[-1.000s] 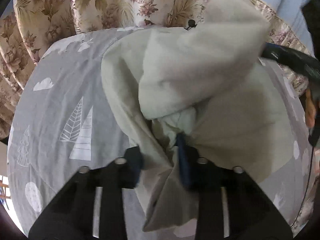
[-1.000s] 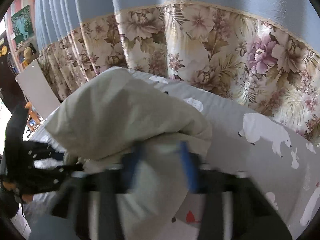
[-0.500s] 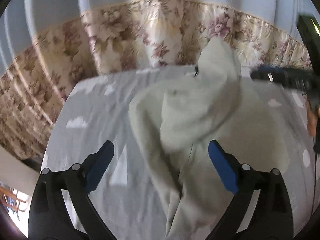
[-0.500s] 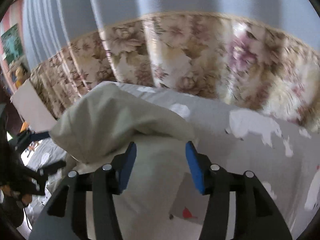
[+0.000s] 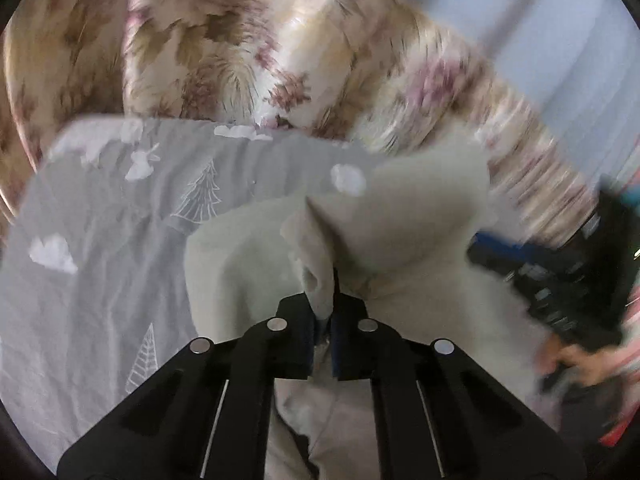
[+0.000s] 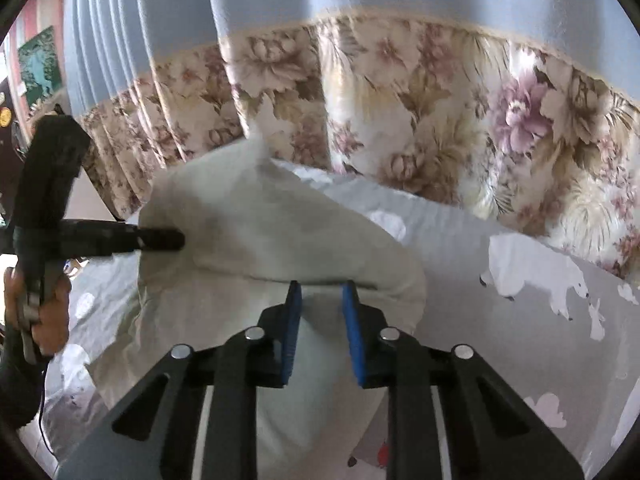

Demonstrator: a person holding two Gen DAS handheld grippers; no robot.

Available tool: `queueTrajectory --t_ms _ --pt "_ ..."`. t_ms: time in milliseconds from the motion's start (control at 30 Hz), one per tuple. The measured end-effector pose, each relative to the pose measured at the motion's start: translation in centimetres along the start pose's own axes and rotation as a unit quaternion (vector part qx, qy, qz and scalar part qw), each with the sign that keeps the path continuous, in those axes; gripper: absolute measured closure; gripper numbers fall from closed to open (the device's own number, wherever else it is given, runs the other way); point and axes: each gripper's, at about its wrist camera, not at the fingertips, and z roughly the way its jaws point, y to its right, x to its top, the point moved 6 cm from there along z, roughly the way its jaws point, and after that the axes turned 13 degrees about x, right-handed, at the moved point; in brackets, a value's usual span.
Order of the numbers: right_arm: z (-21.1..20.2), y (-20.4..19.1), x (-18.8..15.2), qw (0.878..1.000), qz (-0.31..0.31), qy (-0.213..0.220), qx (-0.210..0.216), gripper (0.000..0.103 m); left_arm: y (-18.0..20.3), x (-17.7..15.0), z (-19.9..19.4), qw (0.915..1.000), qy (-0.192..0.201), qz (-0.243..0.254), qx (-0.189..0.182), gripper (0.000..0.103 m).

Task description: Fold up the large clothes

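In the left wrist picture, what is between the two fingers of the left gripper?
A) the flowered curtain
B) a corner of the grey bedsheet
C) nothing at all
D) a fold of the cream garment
D: the left gripper has its jaws nearly together, pinching a fold of the cream garment; they have just closed on it. The grey bedsheet lies flat beneath.

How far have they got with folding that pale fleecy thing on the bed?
Not far. Done: the cream fleece garment lies on the grey printed bedsheet, one flap turned over. In hand: the left hand-held gripper, jaws just closed, pinches a fold; the right hand-held gripper has been closing around cloth. Left: it is still bunched, no neat stack.
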Motion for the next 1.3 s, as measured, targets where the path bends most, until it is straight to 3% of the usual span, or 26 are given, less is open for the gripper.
queueTrajectory --t_ms 33,100,200,300,433,533,600,633,700,800,967,1033,1067,1100,1167,1300 --pt "0.0 -0.1 0.2 1.000 -0.003 0.002 0.003 0.081 -1.5 0.5 -0.5 0.9982 -0.009 -0.037 -0.046 0.100" --pt "0.3 -0.1 0.8 1.000 -0.010 0.007 0.003 0.081 -3.5 1.2 -0.3 0.9924 -0.025 -0.081 -0.089 0.100" --pt "1.9 1.3 1.7 1.000 -0.001 0.008 -0.007 0.081 -5.9 0.9 1.4 0.9925 -0.041 -0.101 -0.057 0.100" --pt "5.1 3.0 2.1 1.000 0.014 -0.022 0.001 0.079 -7.0 -0.6 3.3 0.9903 -0.067 -0.112 -0.049 0.100" --pt "8.8 2.9 3.0 0.998 -0.025 -0.050 -0.028 0.080 -7.9 -2.1 4.7 0.9914 -0.074 -0.108 -0.005 0.100" --pt "8.2 2.0 3.8 0.999 -0.027 -0.042 -0.021 0.080 -8.2 -2.5 4.6 0.9912 -0.073 -0.110 0.006 0.095" --pt "6.0 0.9 3.9 0.999 -0.019 -0.024 0.014 0.077 -7.9 -2.0 3.6 0.9931 -0.059 -0.100 0.020 0.077" --pt "4.8 0.5 3.7 0.999 -0.018 -0.019 0.021 0.068 -7.7 -1.5 2.8 0.9944 -0.046 -0.090 0.032 0.069" --pt "2.5 -0.6 2.8 0.999 -0.028 -0.006 0.028 0.053 -6.9 -0.5 1.1 0.9959 -0.020 -0.067 0.057 0.034" --pt "0.5 -1.5 0.3 0.999 -0.025 -0.004 0.022 0.052 -4.2 1.1 -0.2 0.9979 0.002 -0.017 0.063 0.028" --pt "-0.2 -2.0 -3.2 1.000 -0.008 -0.008 0.016 0.052 -0.4 2.6 1.0 0.9983 0.000 0.027 0.052 0.026" --pt "0.8 -2.0 -4.4 0.999 -0.021 -0.025 0.000 0.052 0.6 3.3 2.0 0.9981 0.006 0.031 0.053 0.029" --pt "1.1 -1.7 -4.7 0.999 -0.023 -0.027 -0.004 0.052 0.7 3.6 2.3 0.9983 0.009 0.028 0.051 0.051" --pt "1.2 -1.5 -5.0 0.999 -0.019 -0.029 -0.002 0.052 0.6 3.8 2.8 0.9985 0.007 0.025 0.048 0.086" --pt "1.4 -0.9 -5.4 1.000 -0.008 -0.027 0.005 0.052 -0.6 4.2 3.8 0.9994 0.000 -0.002 0.035 0.094" --pt "2.5 -1.3 -6.4 0.999 -0.036 -0.029 -0.008 0.052 -4.8 2.9 5.6 0.9936 -0.047 -0.098 -0.031 0.094"
